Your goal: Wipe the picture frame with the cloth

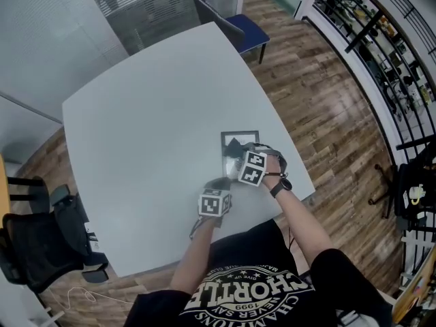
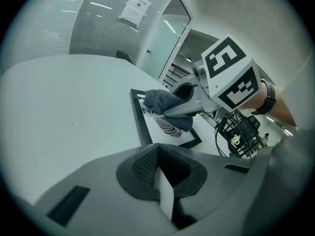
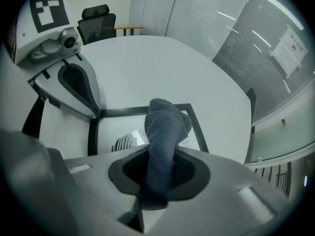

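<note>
A black chair (image 1: pixel 34 244) stands off to the left, clear of the counter (image 1: pixel 157 101). The left hand-held gripper (image 1: pixel 219 184), jaws closed on nothing I can see, sets its tips at a corner of the frame (image 3: pixel 123 111), probably to stop it sliding. The frame lies flat near the counter's front edge. Over it the right hand-held gripper (image 1: pixel 251 148) pinches a bunched cloth (image 3: pixel 165 127), with only the left tips crowding the stroke.
</note>
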{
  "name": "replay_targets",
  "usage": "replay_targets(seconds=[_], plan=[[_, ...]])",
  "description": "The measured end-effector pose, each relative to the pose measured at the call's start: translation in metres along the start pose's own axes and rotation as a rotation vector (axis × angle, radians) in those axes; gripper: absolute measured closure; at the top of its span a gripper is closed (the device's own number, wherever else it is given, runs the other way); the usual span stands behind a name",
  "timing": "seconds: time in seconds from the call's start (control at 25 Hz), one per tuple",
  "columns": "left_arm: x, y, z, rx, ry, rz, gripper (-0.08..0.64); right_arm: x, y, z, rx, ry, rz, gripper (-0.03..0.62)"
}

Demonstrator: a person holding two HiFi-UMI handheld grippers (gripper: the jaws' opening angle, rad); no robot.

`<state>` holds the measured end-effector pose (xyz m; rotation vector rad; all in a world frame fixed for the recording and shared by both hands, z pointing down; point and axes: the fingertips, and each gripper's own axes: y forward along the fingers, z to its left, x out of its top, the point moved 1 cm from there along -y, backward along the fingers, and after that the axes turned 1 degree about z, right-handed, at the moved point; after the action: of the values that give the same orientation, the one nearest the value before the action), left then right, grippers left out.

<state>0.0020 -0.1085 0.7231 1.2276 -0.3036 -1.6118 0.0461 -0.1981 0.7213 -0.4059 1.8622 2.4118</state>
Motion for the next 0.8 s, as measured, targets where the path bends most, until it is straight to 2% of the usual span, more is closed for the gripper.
replay_targets(seconds=[0.16, 0.24, 0.36, 0.56, 0.68, 0.8], plan=[[-0.001, 0.001, 0.001, 0.000, -0.001, -0.003, 0.566, -0.031, -0.004, -0.006, -0.032, 0.009, 0.066, 0.515], [-0.001, 0.001, 0.001, 0.000, 0.001, -0.004, 0.566, -0.040, -0.008, -0.009, -0.037, 0.046, 0.068, 0.515], [-0.001, 0.000, 0.001, 0.001, 0.001, -0.002, 0.566, -0.045, -0.012, -0.012, -0.039, 0.110, 0.055, 0.515], [-0.001, -0.001, 0.000, -0.001, 0.001, -0.004, 0.566, -0.044, -0.010, -0.011, -0.040, 0.139, 0.061, 0.515], [-0.001, -0.001, 0.001, -0.004, -0.004, -0.011, 0.566, -0.023, -0.015, -0.007, 0.013, 0.171, -0.013, 0.515], [-0.001, -0.001, 0.002, -0.018, -0.029, -0.016, 0.567, 0.008, -0.022, 0.003, 0.078, 0.154, -0.109, 0.515]])
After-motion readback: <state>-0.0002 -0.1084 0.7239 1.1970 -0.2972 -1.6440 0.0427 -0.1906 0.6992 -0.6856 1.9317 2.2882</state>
